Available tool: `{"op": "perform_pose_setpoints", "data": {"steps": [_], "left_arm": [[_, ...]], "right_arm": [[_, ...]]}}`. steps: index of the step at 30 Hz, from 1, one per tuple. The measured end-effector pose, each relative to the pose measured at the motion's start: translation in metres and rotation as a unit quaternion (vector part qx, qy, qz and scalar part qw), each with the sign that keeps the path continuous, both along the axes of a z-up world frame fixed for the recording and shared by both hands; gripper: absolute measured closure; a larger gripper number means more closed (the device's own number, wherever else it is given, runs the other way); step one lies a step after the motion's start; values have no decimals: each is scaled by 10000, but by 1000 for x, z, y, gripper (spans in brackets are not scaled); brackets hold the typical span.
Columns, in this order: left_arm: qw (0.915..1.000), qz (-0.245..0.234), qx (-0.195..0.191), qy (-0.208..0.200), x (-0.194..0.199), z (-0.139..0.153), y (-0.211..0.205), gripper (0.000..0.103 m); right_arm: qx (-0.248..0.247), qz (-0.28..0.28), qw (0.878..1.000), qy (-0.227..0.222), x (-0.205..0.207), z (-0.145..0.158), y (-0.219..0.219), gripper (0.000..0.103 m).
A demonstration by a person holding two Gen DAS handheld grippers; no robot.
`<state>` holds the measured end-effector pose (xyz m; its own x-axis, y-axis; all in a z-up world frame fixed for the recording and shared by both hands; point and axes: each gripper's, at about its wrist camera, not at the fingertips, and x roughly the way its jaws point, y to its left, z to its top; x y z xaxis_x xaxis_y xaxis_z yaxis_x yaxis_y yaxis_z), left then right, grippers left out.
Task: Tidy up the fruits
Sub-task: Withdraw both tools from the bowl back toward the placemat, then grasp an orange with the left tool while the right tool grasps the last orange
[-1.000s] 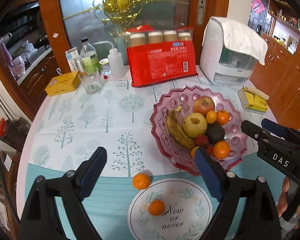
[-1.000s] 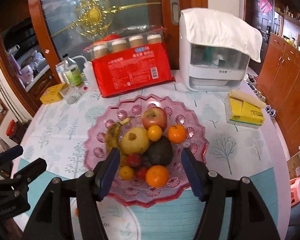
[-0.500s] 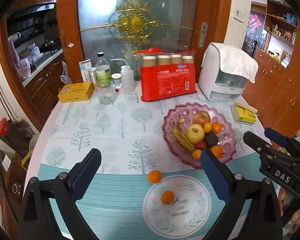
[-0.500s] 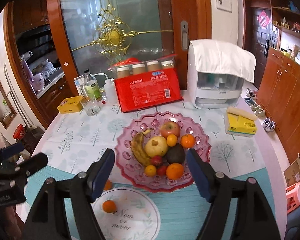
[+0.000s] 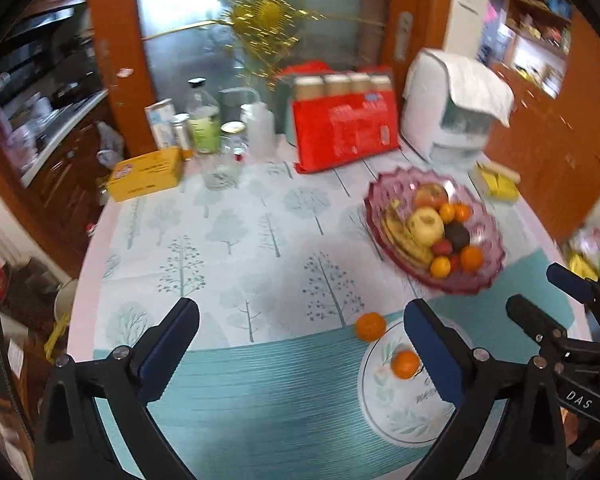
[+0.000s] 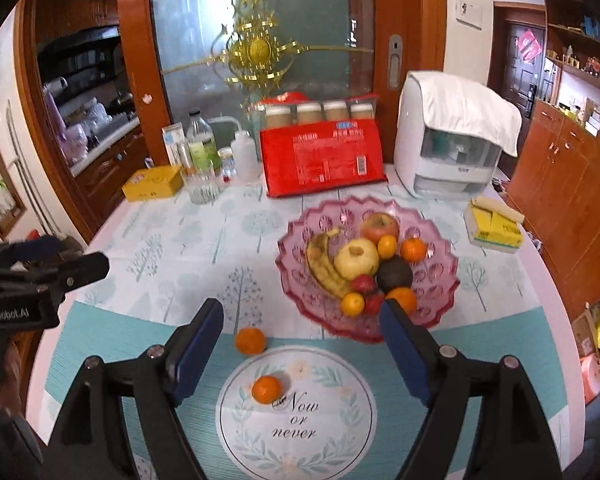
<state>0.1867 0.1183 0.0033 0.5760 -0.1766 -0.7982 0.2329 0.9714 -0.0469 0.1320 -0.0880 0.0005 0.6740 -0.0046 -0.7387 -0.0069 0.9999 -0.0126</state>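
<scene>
Both grippers have drawn back from the scalloped pink glass fruit bowl [image 6: 440, 280] since the earlier frames, so far more of the round, tree-printed table [image 6: 220, 240] now shows. Left gripper [image 5: 300, 344]: jaws opening, close to their widest, nothing between them. Right gripper [image 6: 300, 344]: jaws opening, moderately wide, nothing between them. Bowl contents: a banana, an apple, a pale yellow fruit, a dark avocado and several small oranges and red fruits. Two loose fruits lie outside it, nearer the camera than the bowl: one small orange mandarin [image 6: 251, 341] on the teal cloth just off the bowl's near-left rim, and a second mandarin [image 6: 266, 389] on the round white "Now or never" mat [image 6: 332, 432] in front of the bowl. Judgement: a placement appears just finished and the next pick is being set up. The next move calls for lowering one gripper over a mandarin, straddling it, and closing gently, since it may roll.
</scene>
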Motion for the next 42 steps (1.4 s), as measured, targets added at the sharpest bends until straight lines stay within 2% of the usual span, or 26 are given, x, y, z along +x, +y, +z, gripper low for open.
{"op": "perform_pose_setpoints", "data": {"steps": [4,8,10,13,16,18,20,25,32,35,42], "left_arm": [[9980,-602,20,204,15,-31,-14,1],[9897,-1321,58,546,31,-75,-38,1],[9865,-1497,191,641,38,-95,-48,1],[9826,-1673,285,761,46,-119,-61,1],[9791,-1798,174,939,54,-136,-69,4],[9767,-1857,115,1070,59,-147,-75,7],[9742,-1931,93,1161,62,-155,-81,10],[9709,-2051,58,1232,67,-167,-92,13],[9681,-2020,-17,1485,75,-186,-101,37],[9661,-2041,-97,1575,75,-192,-101,42],[9629,-2102,-77,1689,69,-200,-107,60]], "right_arm": [[223,-232,9984,463,3,-34,-1,22],[533,-435,9942,825,1,-71,-8,22],[590,-473,9917,1042,0,-91,-9,22],[605,-428,9900,1202,-2,-112,-9,22],[599,-341,9887,1332,1,-131,-6,23],[619,-265,9873,1436,5,-142,-4,28],[657,-183,9858,1533,9,-151,0,37],[717,5,9839,1635,19,-168,9,47],[927,221,9801,1739,27,-183,12,64],[932,285,9811,1674,26,-182,12,65],[1130,254,9805,1587,23,-178,3,66]]}}
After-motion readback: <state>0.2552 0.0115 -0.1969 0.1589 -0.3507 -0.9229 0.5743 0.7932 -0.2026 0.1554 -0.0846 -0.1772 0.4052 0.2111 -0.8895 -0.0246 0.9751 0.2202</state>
